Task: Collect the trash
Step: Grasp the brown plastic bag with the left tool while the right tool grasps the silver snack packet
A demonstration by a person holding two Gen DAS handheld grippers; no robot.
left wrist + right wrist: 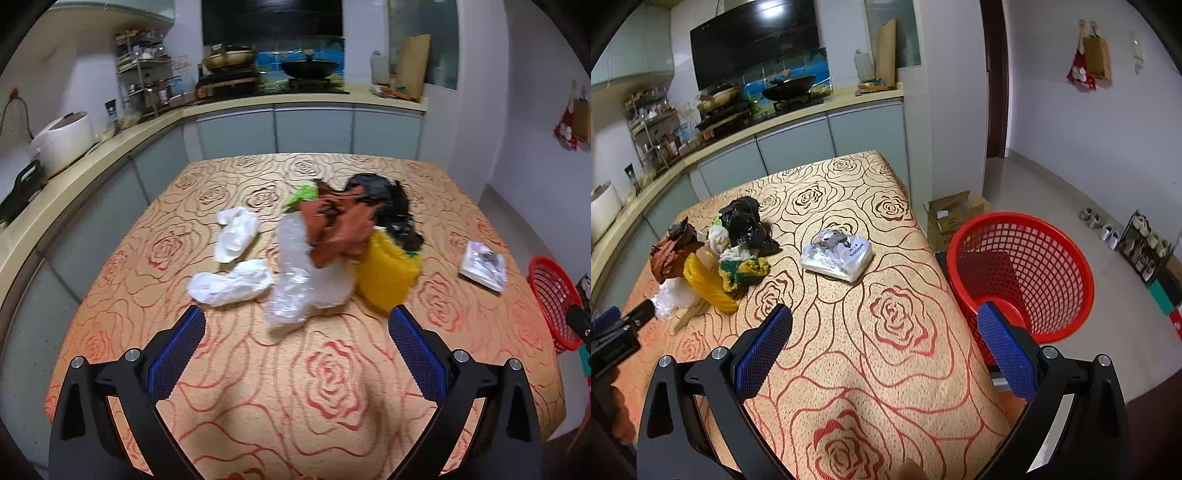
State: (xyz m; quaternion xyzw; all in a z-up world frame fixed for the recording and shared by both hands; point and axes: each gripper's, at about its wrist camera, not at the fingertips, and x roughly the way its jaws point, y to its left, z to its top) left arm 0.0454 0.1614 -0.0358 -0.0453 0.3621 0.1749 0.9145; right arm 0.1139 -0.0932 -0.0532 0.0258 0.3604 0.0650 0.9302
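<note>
We are seeing the red basket (554, 302) getting cut off at the left view's edge, the black bag (391, 206) hiding behind brown paper (340, 225).

Both views are fairly dim and evenly lit indoors, with a bluish cast on the walls. Fisheye distortion bends the counter (110, 147) and darkens the corners. A ceiling light glares off the black range hood (753, 40). The trash pile (332, 251) looks slightly motion-blurred; soft shadow falls at the table's (277, 398) near edge.

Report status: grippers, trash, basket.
Left gripper and right gripper open, empty. Trash pile and white packet on table. Red basket beside table, nothing blocking.
</note>
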